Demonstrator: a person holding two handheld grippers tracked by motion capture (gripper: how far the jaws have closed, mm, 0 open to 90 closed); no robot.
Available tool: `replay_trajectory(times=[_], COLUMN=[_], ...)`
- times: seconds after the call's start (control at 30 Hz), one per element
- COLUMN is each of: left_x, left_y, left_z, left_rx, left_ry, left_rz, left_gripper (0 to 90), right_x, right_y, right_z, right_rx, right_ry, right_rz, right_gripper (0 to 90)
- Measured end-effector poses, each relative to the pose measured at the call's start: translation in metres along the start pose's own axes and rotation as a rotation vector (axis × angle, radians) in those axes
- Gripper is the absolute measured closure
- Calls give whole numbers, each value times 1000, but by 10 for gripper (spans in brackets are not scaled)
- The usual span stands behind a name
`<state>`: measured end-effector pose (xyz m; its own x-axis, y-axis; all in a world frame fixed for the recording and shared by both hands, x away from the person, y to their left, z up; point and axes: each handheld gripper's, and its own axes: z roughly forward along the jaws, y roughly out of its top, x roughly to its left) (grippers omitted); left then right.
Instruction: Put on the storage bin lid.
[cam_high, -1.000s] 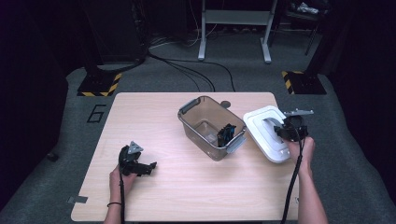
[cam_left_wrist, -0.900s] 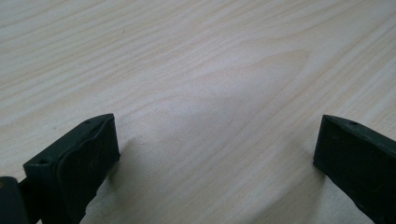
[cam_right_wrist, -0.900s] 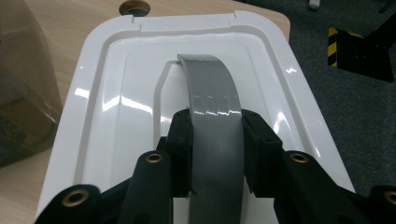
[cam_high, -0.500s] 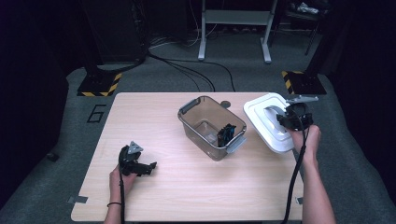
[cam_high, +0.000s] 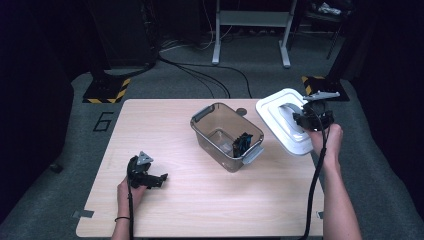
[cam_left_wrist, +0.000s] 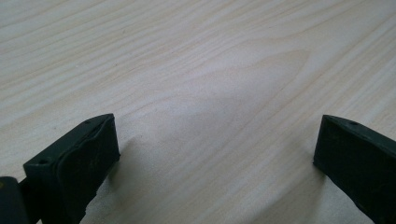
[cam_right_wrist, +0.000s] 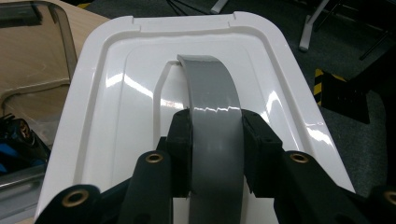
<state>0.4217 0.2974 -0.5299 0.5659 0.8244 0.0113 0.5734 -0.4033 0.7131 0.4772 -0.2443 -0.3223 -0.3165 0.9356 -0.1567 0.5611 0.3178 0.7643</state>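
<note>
L gripper idle near table edge; R gripper holds lid off the table.
L gripper (cam_high: 159, 178) low over pale wooden table (cam_high: 200, 210), jaws wide apart, nothing btwn. R gripper (cam_right_wrist: 215, 140) clamped on grey strap handle (cam_right_wrist: 212, 93) of white rectangular plastic lid (cam_high: 280, 117), tilted, beside clear grey-handled plastic bin (cam_high: 225, 135).

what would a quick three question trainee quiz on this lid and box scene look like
1. True or false: the right tool is clamped on the grey strap handle of the white plastic lid.
2. What lies inside the clear grey plastic box? A) black and blue items B) a red cup C) nothing
3. Fill in: the left tool has its jaws ____ over the light wooden table.

Key
1. True; both pads press the handle's sides.
2. A; the black and blue items sit at the box's bottom.
3. Open, with nothing between them.
</note>
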Motion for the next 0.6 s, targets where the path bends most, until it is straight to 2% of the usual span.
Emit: replay_trajectory(times=[0.4, 0.6], left_x=[0, 0], left_y=[0, 0], left_z=[0, 0], left_rx=[0, 0], left_ry=[0, 0], left_rz=[1, 0], left_gripper=[1, 1], right_x=[16, 29], right_y=[21, 34], right_z=[-9, -10], right_rx=[-25, -30], right_ry=[26, 47], right_rz=[-34, -52], right_gripper=[669, 669])
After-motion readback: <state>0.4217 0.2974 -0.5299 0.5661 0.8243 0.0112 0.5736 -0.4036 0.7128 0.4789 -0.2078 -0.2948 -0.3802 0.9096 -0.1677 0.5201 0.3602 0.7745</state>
